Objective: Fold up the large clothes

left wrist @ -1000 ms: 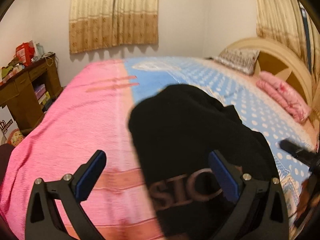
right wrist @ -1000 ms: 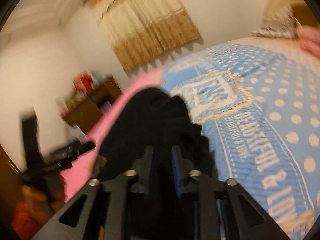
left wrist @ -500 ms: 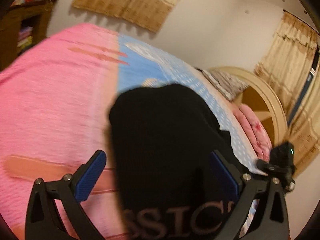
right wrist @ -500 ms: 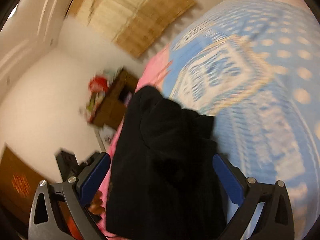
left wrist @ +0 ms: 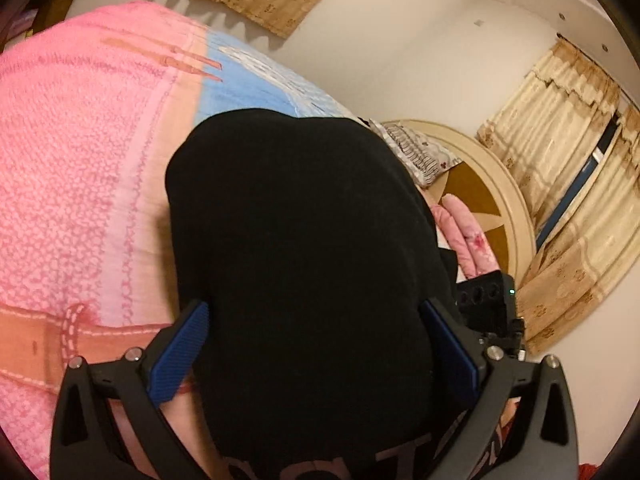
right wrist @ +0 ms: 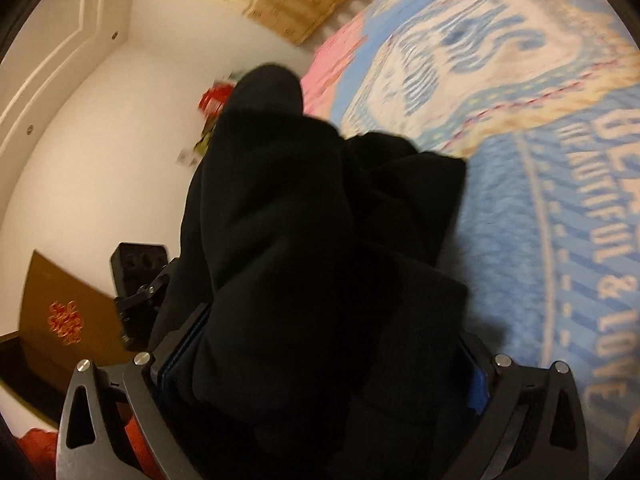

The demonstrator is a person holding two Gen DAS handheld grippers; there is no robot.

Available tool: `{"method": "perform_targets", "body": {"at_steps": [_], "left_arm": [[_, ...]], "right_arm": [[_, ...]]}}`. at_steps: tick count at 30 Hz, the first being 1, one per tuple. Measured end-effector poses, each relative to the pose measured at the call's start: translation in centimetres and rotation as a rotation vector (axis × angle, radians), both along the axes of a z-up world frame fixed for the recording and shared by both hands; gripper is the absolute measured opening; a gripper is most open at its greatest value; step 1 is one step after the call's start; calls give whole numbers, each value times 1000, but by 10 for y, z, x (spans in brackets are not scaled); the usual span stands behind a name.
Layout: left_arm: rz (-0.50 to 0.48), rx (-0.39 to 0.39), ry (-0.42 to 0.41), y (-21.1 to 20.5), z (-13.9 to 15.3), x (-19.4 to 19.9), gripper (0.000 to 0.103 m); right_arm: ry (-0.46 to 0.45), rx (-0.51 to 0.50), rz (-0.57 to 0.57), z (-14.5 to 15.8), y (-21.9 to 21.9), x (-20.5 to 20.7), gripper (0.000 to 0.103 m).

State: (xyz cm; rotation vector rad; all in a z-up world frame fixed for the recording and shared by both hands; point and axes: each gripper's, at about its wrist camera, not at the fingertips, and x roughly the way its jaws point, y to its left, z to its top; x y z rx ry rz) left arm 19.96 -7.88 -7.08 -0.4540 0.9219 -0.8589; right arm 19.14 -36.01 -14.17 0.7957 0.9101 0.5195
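Left wrist: black garment (left wrist: 304,264) fills open left gripper (left wrist: 316,356).

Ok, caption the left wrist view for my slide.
Open left tool straddling a black garment on the pink-and-blue bed.

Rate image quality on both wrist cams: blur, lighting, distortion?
Left wrist view: sharp, warm indoor light; the black garment shows almost no fold detail; strong fisheye bends the headboard and curtains. Right wrist view: motion blur smears the blue bedspread lettering and the curtain; garment folds barely readable; dark vignette at corners in both.
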Motion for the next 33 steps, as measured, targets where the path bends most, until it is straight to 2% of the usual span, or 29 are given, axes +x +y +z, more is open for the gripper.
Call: {"method": "perform_targets", "body": {"at_steps": [3,5,7,9,11,14,16,19,21,24,25,26,28,29,30,31,33], "left_arm": [[11,-20,19,3,-2,7,103],[9,-18,2,4,1,5,103],[22,-7,-39,5,7,-3,95],[46,14,-74,8,16,-13,88],[73,20,-98,11,27,-22,77],[95,-12,-96,20,36,-31,69],[102,-26,-114,29,46,-43,63],[105,20,-178,33,69,-69,60],[105,65,-187,34,74,-79,60],[64,126,-114,33,65,-67,64],[37,148,-97,32,62,-61,73],[26,163,-95,31,61,-61,89],[33,224,-117,34,56,-53,103],[37,236,-119,36,52,-50,103],[23,223,-101,38,47,-48,103],[-5,184,-47,40,40,-42,103],[-55,26,171,41,11,-20,103]], "right_arm": [[-3,-26,8,1,9,12,102],[-12,-33,14,3,10,13,102],[-35,-16,3,9,13,4,91],[-52,12,-50,15,16,-13,76],[-70,9,-89,23,21,-31,71],[-109,19,-119,39,30,-55,68],[-148,94,-136,50,33,-76,67],[-196,141,-138,66,44,-107,67],[-201,156,-136,69,53,-122,67],[-150,126,-167,57,54,-137,67],[-132,131,-182,50,49,-139,67],[-113,144,-202,41,43,-141,66],[-97,189,-220,25,31,-148,66],[-101,194,-219,23,29,-150,66],[-110,178,-212,23,31,-151,66],[-119,159,-205,26,34,-156,66],[-120,147,-199,24,34,-154,66]]}}
